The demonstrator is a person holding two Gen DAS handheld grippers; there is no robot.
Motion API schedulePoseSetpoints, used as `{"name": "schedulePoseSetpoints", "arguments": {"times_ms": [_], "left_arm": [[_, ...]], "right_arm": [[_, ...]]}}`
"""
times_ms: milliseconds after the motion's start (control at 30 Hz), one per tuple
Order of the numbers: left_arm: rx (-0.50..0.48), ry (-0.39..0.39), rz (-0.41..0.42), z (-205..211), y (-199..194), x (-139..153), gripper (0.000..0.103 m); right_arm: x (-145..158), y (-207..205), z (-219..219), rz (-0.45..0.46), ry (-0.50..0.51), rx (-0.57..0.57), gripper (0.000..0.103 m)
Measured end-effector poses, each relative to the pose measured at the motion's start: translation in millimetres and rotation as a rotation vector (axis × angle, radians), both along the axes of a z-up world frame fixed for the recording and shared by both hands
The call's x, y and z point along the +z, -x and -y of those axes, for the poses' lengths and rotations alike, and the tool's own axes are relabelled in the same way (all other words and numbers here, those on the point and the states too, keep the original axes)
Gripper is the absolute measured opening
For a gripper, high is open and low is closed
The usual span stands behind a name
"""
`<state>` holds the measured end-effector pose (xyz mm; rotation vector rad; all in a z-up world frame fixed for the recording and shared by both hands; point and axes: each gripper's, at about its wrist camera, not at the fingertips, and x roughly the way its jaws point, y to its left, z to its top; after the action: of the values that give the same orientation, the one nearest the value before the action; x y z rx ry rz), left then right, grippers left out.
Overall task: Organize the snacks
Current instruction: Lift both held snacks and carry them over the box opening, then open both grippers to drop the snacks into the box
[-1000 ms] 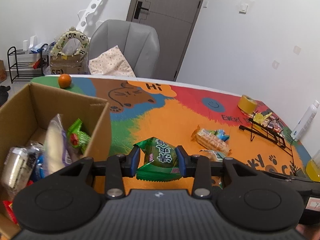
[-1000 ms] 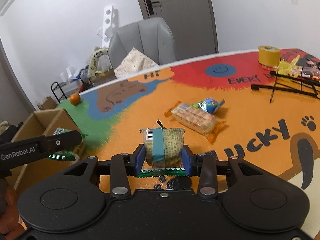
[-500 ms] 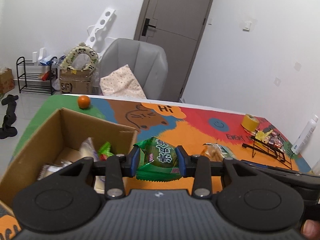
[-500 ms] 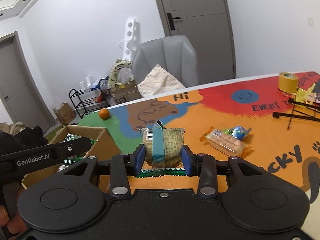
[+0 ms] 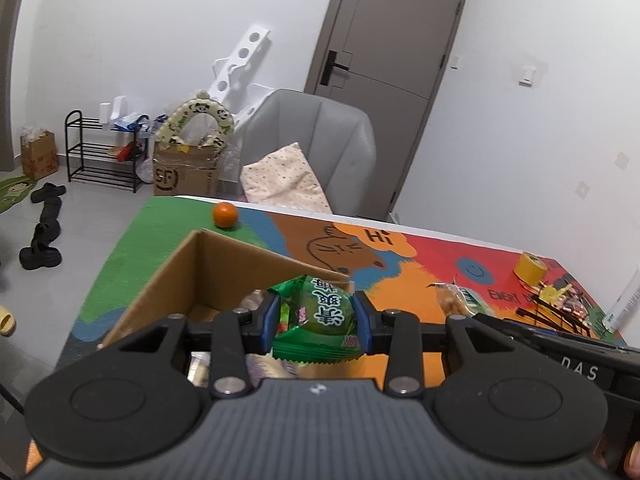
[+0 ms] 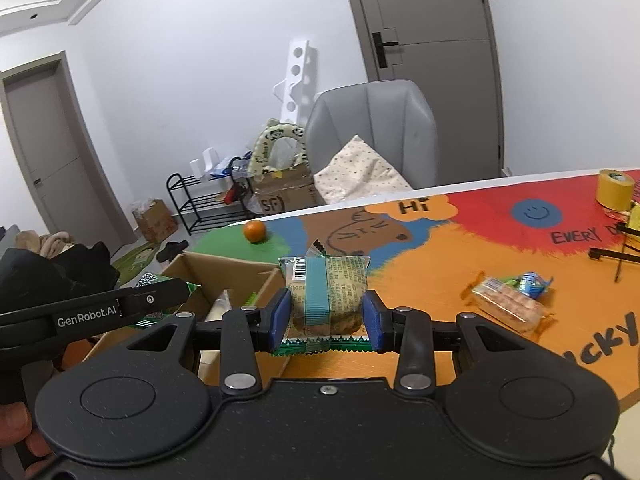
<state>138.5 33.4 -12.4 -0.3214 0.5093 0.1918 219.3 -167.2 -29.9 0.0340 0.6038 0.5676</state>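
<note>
Both tools have risen and swung over toward the cardboard box since a second ago, each keeping the packet it had.

From the left wrist camera, the left tool (image 5: 316,326) has its blue pads pressed against a green snack packet (image 5: 316,316), held in the air above the open cardboard box (image 5: 176,272). A few wrappers show inside the box below the tool, too hidden to name. Beyond the box's far wall an orange (image 5: 225,215) sits on the green patch of the colourful surface (image 5: 420,264). Off to the right, a clear cracker pack (image 5: 452,300) lies on the orange area, and a roll of yellow tape (image 5: 530,268) stands near the far edge.

From the right wrist camera, the right tool (image 6: 326,320) grips a pale wrapped pastry (image 6: 326,296) with a teal stripe, pads closed on both its sides, held just right of the box (image 6: 224,276), near its right wall. The left tool (image 6: 160,300) reaches in from the left over the box opening. The cracker pack (image 6: 506,304) and a small blue-green wrapper (image 6: 530,282) touching it lie on the surface to the right, well apart from the box.
</note>
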Motion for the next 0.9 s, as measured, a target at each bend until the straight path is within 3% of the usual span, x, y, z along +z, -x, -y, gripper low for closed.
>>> {"name": "schedulePoseSetpoints", "arguments": {"times_ms": [767,900], "left_arm": [[0.081,0.045,-0.032,-64,-13,-16,0.038],[0.1,0.062,-0.017,-72,-12,-16,0.049]], "right_arm": [[4,-5,-61,0.007,0.035,0.092,0.037],[2,-5,-75,0.002,0.048,0.111,0.037]]}}
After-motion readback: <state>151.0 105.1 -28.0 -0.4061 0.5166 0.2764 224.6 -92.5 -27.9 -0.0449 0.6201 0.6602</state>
